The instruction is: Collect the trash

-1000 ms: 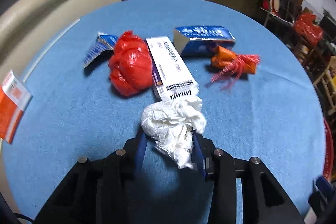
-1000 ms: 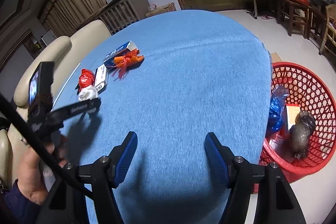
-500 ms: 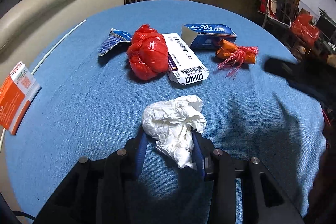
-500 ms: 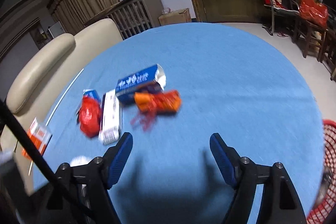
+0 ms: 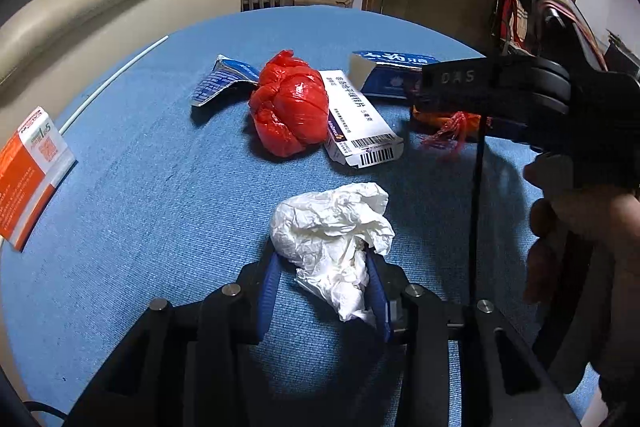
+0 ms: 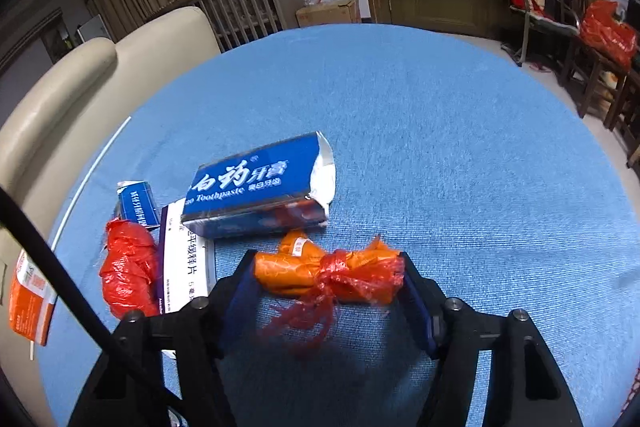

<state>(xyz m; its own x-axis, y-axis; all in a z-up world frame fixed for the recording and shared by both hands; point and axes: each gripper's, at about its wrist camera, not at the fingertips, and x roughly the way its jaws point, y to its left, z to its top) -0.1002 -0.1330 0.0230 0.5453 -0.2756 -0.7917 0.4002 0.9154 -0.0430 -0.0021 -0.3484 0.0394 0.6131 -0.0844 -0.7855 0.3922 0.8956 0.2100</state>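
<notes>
Swinging in from the basket side, the right claw (image 6: 328,301) now straddles the orange wrapper bundle (image 6: 326,273), jaws wide. Left claw (image 5: 322,289) grips the crumpled tissue (image 5: 334,231) near the tabletop (image 6: 460,131) edge. Both are light, soft; pinch mid-body. Three boxes, one red bag remain.

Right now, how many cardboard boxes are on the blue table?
4: toothpaste box farthest back; white medicine box beside the red bag; small blue box behind that bag; orange-and-white box at the left edge. Others may be hidden.
</notes>
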